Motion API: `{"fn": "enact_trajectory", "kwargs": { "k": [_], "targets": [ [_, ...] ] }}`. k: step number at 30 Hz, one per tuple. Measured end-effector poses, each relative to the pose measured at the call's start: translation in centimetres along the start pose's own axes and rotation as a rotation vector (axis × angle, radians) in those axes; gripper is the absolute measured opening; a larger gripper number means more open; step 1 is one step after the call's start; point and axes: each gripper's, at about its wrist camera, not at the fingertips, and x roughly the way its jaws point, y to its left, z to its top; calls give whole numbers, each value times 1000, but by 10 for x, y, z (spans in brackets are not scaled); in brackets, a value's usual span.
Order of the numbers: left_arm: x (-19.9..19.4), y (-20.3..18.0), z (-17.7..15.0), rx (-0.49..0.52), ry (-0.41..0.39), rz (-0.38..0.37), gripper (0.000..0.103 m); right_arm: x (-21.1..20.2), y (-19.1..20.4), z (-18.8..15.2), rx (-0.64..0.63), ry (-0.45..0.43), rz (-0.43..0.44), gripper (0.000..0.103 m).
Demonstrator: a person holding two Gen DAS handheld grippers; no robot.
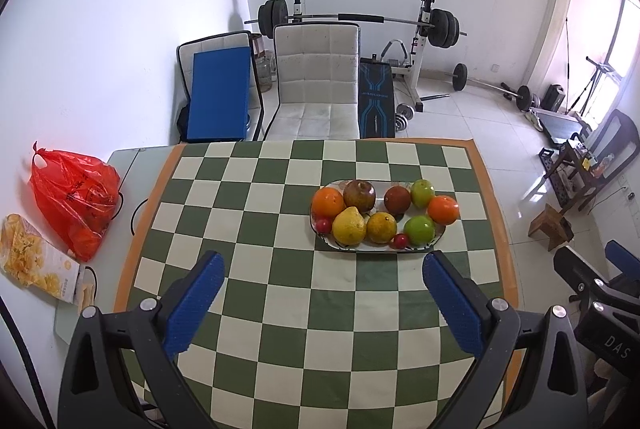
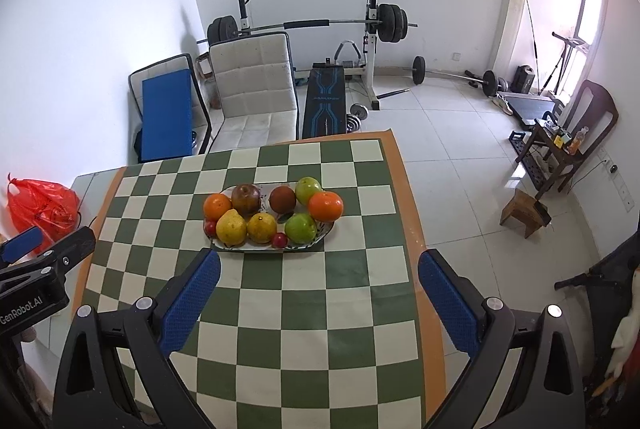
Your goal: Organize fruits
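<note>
A white oval plate [image 1: 438, 231] [image 2: 326, 229] stands on the green-and-white checkered cloth [image 1: 280, 309] [image 2: 304, 329]. It holds two oranges [image 1: 328, 202] [image 2: 325, 206], two green apples [image 1: 419, 230] [image 2: 300, 228], a yellow pear [image 1: 349, 226] [image 2: 231, 227], a yellow citrus [image 1: 381, 227] [image 2: 261, 227], two dark red fruits [image 1: 359, 195] [image 2: 245, 199] and small red ones [image 1: 400, 240] [image 2: 279, 240]. My left gripper [image 1: 324, 265] is open and empty, just short of the plate. My right gripper [image 2: 320, 263] is open and empty, near the plate's front right. The left gripper also shows in the right wrist view [image 2: 24, 249].
A red plastic bag [image 1: 72, 197] [image 2: 40, 207] and a snack box [image 1: 36, 261] lie on the table left of the cloth. A white chair [image 1: 316, 81] [image 2: 256, 89] stands behind the table. Gym gear fills the back; a wooden stool [image 2: 524, 213] stands on the floor at right.
</note>
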Motion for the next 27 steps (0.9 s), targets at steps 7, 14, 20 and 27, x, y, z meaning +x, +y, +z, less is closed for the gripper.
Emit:
{"fn": "enact_trajectory", "kwargs": {
  "k": [7, 14, 20, 27],
  "targets": [
    [17, -4, 0, 12, 28, 7, 102, 29, 0, 6, -5, 27, -11, 101],
    [20, -6, 0, 18, 34, 7, 102, 46, 0, 4, -1, 50, -14, 101],
    [22, -7, 0, 16, 24, 5, 102, 47, -1, 4, -3, 46, -14, 101],
    [19, -7, -3, 14, 12, 4, 102, 49, 0, 3, -5, 43, -16, 101]
  ]
}}
